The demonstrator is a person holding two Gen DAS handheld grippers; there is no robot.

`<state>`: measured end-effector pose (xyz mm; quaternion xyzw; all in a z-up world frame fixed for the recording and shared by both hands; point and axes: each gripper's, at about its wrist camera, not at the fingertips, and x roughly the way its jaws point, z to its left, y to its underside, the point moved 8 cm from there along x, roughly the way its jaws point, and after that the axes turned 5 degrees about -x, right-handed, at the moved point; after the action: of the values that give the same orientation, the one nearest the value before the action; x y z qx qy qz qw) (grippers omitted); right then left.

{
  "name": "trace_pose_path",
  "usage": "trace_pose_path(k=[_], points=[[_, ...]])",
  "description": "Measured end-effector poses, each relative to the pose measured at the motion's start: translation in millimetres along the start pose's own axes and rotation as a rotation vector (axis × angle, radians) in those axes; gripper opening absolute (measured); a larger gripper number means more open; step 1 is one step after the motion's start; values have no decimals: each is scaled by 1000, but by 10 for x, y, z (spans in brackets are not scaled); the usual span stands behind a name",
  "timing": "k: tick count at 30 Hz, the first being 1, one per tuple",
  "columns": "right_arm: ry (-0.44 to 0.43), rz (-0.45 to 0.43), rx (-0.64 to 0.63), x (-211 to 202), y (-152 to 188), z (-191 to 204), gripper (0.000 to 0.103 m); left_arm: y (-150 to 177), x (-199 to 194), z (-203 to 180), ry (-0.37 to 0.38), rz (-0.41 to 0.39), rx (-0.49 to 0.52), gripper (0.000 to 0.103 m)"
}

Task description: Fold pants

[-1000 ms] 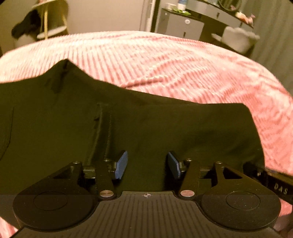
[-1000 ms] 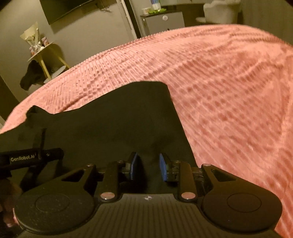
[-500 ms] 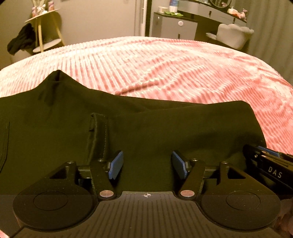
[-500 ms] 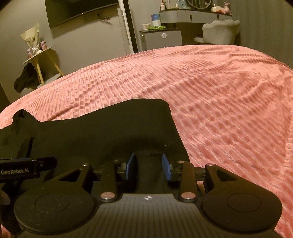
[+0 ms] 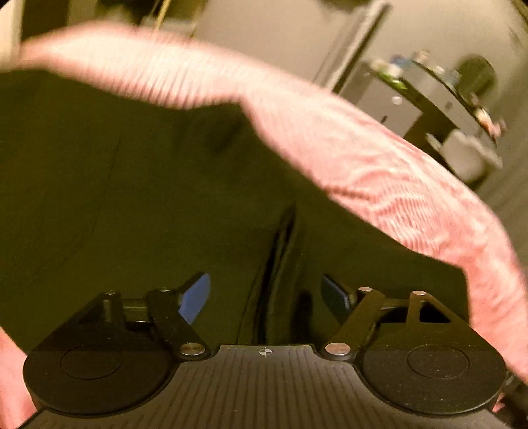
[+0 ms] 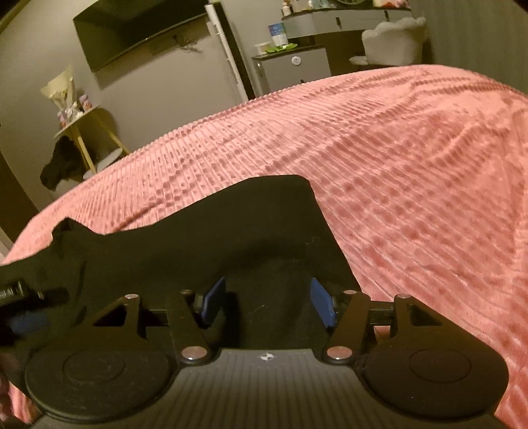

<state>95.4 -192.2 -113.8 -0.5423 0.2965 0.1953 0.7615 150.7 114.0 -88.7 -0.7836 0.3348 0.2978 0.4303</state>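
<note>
Dark pants (image 5: 138, 198) lie spread on a pink ribbed bedspread (image 5: 379, 171). In the left wrist view a seam or fly fold (image 5: 280, 250) runs between the blue pads of my left gripper (image 5: 265, 293), which is open just above the cloth. In the right wrist view the pants (image 6: 214, 231) end at a corner (image 6: 297, 184). My right gripper (image 6: 269, 300) is open over the pants' near edge. The left gripper's tip (image 6: 19, 293) shows at the left.
The pink bedspread (image 6: 412, 181) stretches far to the right and back. Behind the bed stand a grey cabinet (image 6: 293, 69), a white chair (image 6: 392, 43), a yellow side table (image 6: 82, 132) and a wall television (image 6: 138, 29).
Both grippers have opened wider. The left gripper has swung and tilted, blurring its view; the pants' seam now lies between its pads. The right gripper has barely moved.
</note>
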Motion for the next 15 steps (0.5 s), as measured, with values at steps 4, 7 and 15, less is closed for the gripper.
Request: trace_pose_path(k=[4,7,15], points=[[-7,-3,-3,-12,9,25,58,-31,38,27,73,11,-61,77],[-25,-6,5,-27,17,40,58,24,107,-47,84,34,-13,54],[-50,-51,24,-94,-22,46,58,33,141,-29,78,20,-8,23]])
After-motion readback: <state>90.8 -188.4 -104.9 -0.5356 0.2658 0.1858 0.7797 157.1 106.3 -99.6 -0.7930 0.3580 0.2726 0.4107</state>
